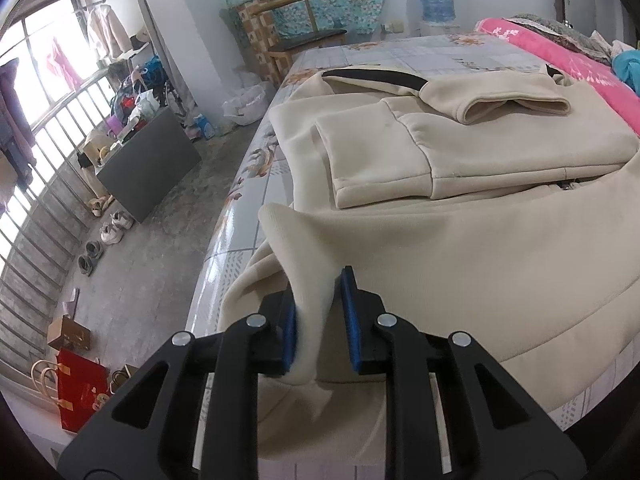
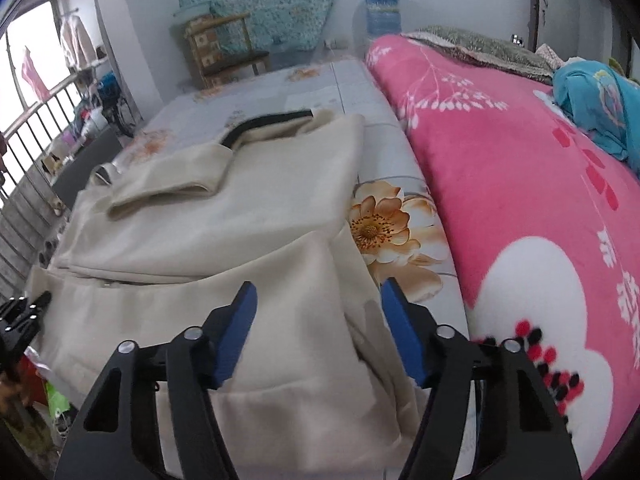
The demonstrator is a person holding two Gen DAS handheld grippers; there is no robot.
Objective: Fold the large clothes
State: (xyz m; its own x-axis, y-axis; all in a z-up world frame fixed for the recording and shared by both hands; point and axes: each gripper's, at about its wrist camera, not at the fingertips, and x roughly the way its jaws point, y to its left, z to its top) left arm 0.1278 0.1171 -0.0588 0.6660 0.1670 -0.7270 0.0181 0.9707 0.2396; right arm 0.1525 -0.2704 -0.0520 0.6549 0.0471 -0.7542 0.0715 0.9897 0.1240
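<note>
A large cream sweatshirt point(image 1: 460, 152) with a black stripe lies on the floral bed sheet point(image 1: 420, 52), one sleeve folded across its body. Its near edge hangs over the bed's left side. My left gripper point(image 1: 318, 292) is shut on a raised fold of this near edge, and the blue pads point(image 1: 290, 336) press the cloth from both sides. In the right wrist view the same sweatshirt point(image 2: 224, 208) spreads below my right gripper point(image 2: 320, 286). Its jaws stand apart over the cloth near the hem's right corner, and the pads point(image 2: 236, 332) do not press on it.
A pink flowered blanket point(image 2: 520, 200) fills the bed's right side, with a blue cloth bundle point(image 2: 592, 104) on it. A wooden chair point(image 1: 288, 36) stands beyond the bed. Left of the bed the floor holds shoes point(image 1: 114, 226), a dark box point(image 1: 148, 164) and a red bag point(image 1: 80, 392).
</note>
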